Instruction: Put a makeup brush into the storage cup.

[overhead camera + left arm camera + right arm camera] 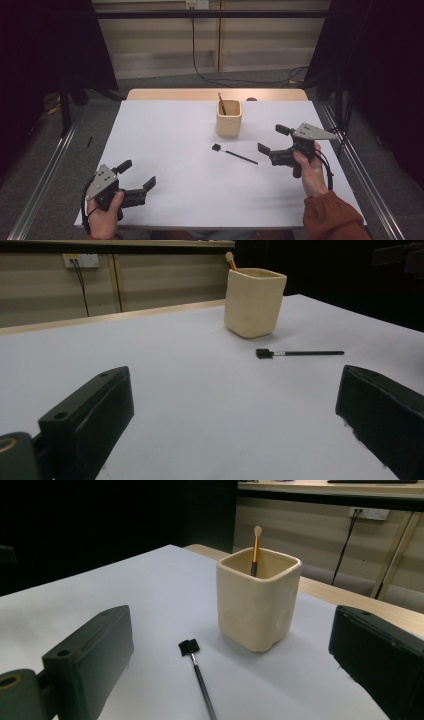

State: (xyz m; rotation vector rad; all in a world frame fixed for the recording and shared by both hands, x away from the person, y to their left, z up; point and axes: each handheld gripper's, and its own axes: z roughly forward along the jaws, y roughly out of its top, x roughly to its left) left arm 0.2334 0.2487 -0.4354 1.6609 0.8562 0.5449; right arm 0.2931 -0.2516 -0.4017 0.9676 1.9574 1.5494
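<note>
A cream square cup [229,118] [254,302] [257,598] stands at the table's far middle with a thin orange-handled brush [221,103] [231,260] [256,547] upright inside it. A black brush [235,153] [298,353] [197,672] with a flat black head lies on the white sheet in front of the cup. My right gripper [273,140] [230,665] is open, held just right of the black brush's handle end. My left gripper [137,175] [235,420] is open near the front left, with nothing between its jaws.
The white sheet [175,150] covers a wooden table [165,94]. Metal frame rails [45,165] run along both sides, and dark curtains hang left and right. A cable [200,70] lies on the floor beyond the table.
</note>
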